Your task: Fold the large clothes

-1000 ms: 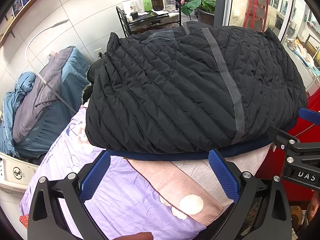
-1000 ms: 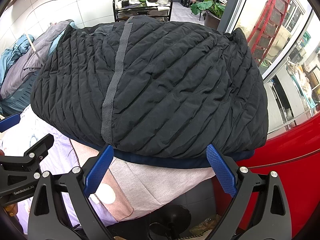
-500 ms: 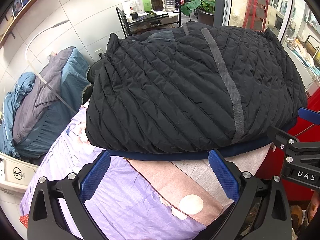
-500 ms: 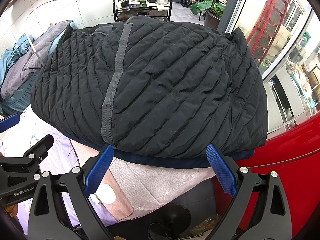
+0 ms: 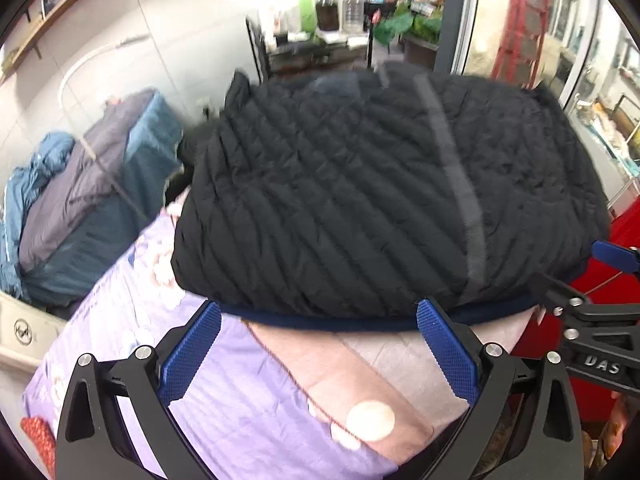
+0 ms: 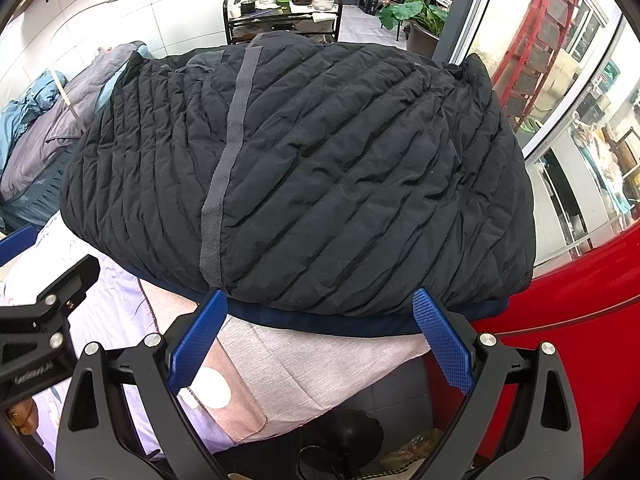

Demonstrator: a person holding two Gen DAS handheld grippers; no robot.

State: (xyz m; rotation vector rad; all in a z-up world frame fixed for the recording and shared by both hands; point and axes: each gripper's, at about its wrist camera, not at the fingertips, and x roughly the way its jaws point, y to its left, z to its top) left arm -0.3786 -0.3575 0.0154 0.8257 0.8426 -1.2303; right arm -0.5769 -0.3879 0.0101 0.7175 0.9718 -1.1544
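A folded black quilted down jacket (image 5: 360, 200) is seen lying as a thick bundle directly ahead of both grippers, on a table covered with a lilac floral sheet (image 5: 224, 404). A grey strip (image 6: 228, 152) is seen running along the jacket from its far edge to its near edge, ending just beyond the left-hand fingertip of the right gripper (image 6: 320, 304). A navy blue lining edge (image 6: 340, 322) is exposed under the near side of the bundle, resting on a pinkish-beige cloth (image 6: 304, 364) that overhangs the table edge below the right gripper. The left gripper (image 5: 318, 314) is held with its blue-padded fingers spread wide, nothing between them, the fingertips just short of the navy edge; whether they touch it cannot be told, as the left wrist view is blurred. The right gripper is likewise spread wide and empty, its fingertips at the near edge of the jacket; contact cannot be confirmed. Each gripper is visible at the margin of the other's view, side by side. A heap of blue and grey garments (image 5: 80, 200) is noted well to the left of the left gripper, beyond the table. A black rack with bottles (image 6: 288, 4) is noted behind the jacket, and a red surface (image 6: 576, 288) to the right of the right gripper.
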